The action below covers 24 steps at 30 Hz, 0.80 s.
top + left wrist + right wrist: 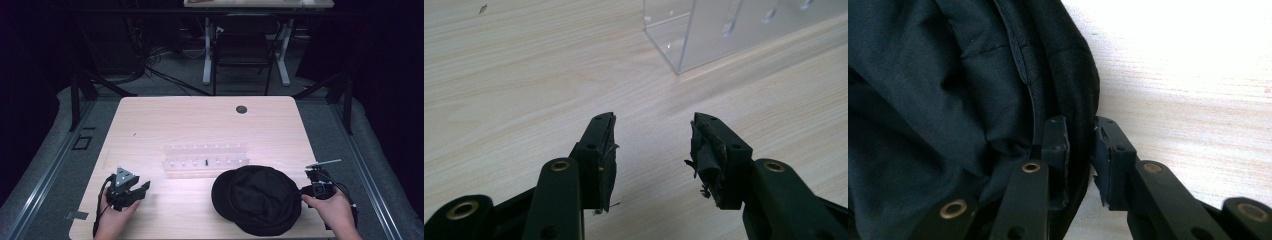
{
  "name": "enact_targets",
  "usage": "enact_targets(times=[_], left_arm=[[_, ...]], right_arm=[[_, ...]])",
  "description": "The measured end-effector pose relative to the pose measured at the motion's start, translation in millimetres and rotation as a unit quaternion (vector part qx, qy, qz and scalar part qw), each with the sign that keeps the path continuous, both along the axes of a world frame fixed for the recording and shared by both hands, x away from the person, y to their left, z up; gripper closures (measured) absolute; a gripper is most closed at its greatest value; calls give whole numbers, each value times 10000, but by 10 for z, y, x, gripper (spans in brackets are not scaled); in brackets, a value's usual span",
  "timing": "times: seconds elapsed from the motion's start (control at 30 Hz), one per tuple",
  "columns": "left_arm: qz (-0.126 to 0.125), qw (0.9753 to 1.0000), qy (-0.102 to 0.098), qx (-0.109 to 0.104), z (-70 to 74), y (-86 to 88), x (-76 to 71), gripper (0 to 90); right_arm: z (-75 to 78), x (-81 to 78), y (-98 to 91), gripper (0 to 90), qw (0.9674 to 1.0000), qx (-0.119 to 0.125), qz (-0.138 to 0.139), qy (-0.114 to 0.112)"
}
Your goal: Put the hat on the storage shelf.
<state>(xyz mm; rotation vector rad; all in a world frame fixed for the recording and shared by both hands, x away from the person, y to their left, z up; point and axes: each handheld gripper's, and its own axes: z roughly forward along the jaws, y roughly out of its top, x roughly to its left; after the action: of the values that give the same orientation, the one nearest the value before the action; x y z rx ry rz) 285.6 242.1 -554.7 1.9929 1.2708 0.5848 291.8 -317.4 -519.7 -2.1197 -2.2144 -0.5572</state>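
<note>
The right gripper (1080, 150) sits at the right edge of the black hat (257, 200). The hat's rim lies between its two jaws. There is a small gap on the outer side, so the jaws are loose and do not pinch the hat. No earlier look is at hand, so just that: let go, with the rim still in between.

The hat lies on the table (200, 120), near the front, on the right side. It looks soft and crumpled.

The left gripper (651, 150) is spread wide with nothing in it. It rests low over bare wood at the front left, well apart from the hat.

Just behind the hat is a clear rack (205, 159) with small slots. One tiny dark thing (206, 162) stands in it; what it is cannot be told.

Farther back there is a round dark hole (241, 109) in the table. A chair (245, 50) stands behind the table.

No writing can be read.
</note>
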Motion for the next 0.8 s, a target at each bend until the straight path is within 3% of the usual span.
enact_targets(times=[0.07,0.1,0.27,0.3,0.6,0.8], left_arm=[[3,10000,4,-10,-1,-3,-1,522],[3,10000,3,-6,-1,-4,-1,522],[7,10000,2,-2,-1,-3,-2,522],[10,10000,0,-2,-1,-3,-2,522],[8,10000,8,-1,-1,0,-2,520],[0,10000,-7,1,4,-2,-6,520]], right_arm=[[-23,12,9,762,10000,26,-58,-33],[-21,23,-4,764,10000,-35,25,73],[-48,61,6,767,9999,40,-7,146],[-40,81,2,763,9996,13,67,266],[-58,125,20,793,9987,-73,132,496],[-84,151,-3,847,9984,263,22,497]])
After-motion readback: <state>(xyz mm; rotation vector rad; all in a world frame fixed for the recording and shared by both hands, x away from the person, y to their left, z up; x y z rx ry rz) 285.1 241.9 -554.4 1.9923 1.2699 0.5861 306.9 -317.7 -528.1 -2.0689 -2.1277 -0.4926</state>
